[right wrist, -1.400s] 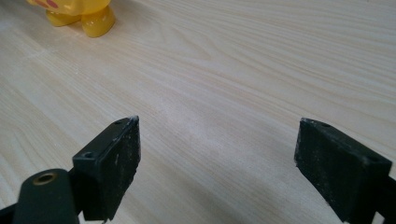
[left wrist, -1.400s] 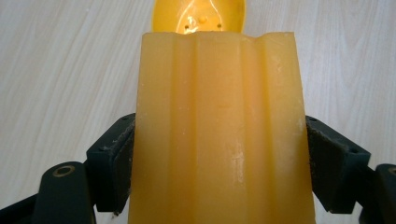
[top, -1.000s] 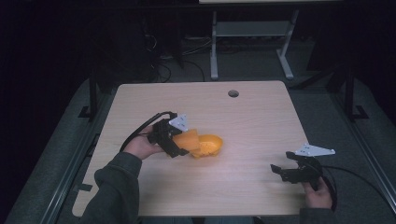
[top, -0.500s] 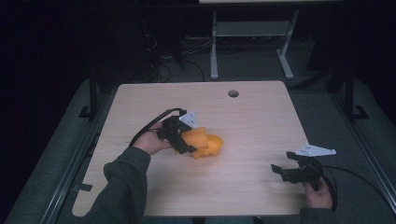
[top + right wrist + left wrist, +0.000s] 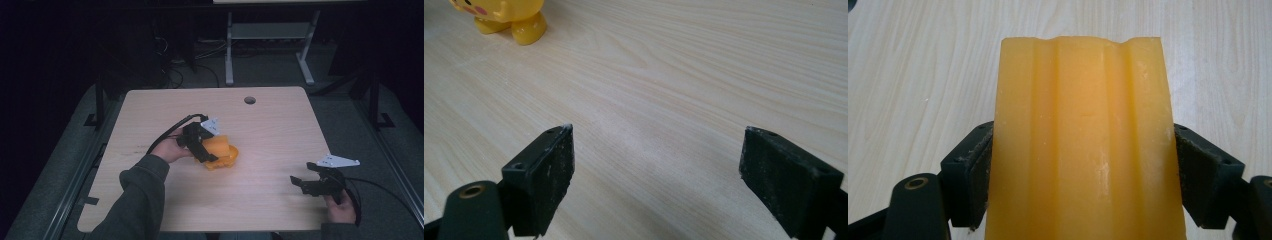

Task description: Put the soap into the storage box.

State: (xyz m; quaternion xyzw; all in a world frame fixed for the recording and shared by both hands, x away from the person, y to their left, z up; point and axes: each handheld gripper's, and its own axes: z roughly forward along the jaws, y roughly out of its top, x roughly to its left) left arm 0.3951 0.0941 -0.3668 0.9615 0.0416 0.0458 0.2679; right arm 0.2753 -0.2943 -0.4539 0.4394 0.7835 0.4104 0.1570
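toy: yellow-orange plastic figure, glossy, slightly translucent; sits near table middle, a bit left of centre
toy back: in the left gripper view a broad flat slab with shallow vertical ridges, wavy top edge, faint white scuffs
toy front: in the right gripper view rounded feet and a pink cheek spot at top left, far from the jaws
left gripper: clamped on the toy, pads pressed to both of its sides; person's left hand behind it
right gripper: jaws spread wide, nothing between them, low over bare wood near front right edge, well apart from the toy
table: light wood, round hole near far edge
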